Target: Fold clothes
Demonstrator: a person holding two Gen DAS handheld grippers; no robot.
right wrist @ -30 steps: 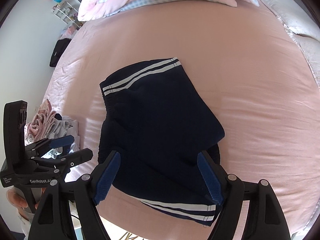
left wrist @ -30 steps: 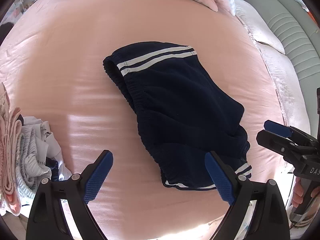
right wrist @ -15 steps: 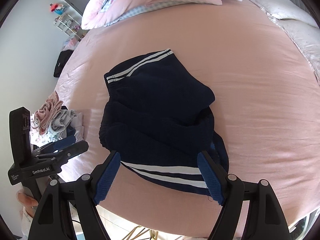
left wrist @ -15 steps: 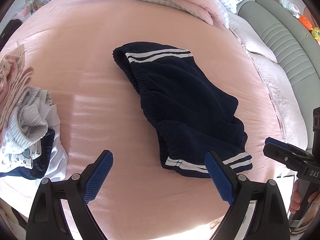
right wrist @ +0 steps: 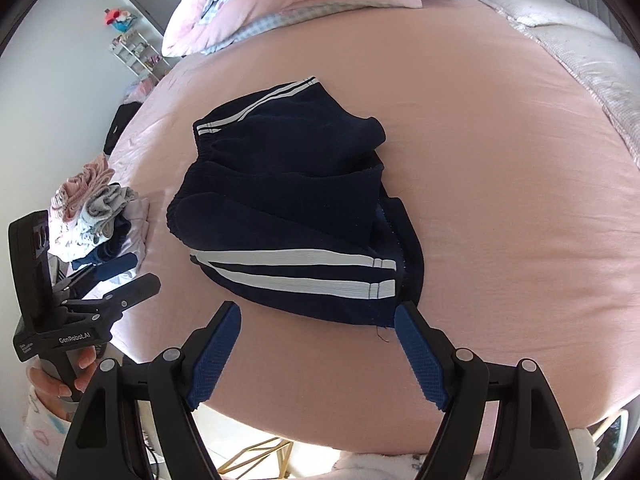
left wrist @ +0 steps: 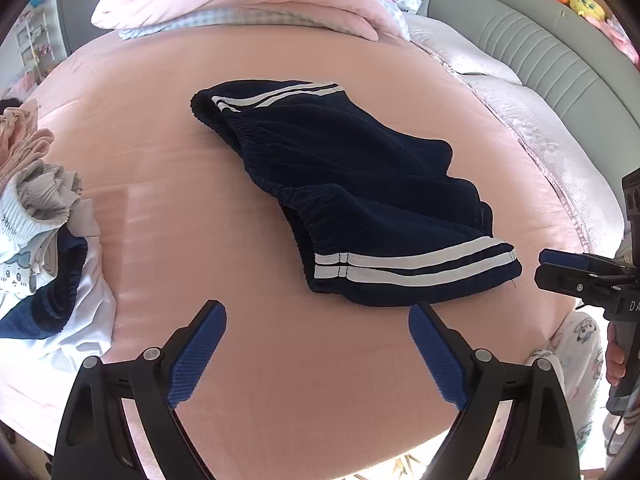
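pink bed sheet (left wrist: 160,160) holds folded navy shorts (left wrist: 360,208) — left gripper (left wrist: 318,354) and right gripper (right wrist: 318,354) both wide open, empty.

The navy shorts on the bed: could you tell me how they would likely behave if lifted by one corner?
The navy shorts look soft and rumpled, so they would probably droop and unfold. They seem light, thin knit lying in loose layers. On the smooth pink sheet a push would likely bunch them rather than slide them whole.

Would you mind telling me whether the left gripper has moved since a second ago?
Yes. The left gripper has backed away from the navy shorts lying on the pink bedsheet: its fingertips overlapped the near hem before and now sit short of it, open.
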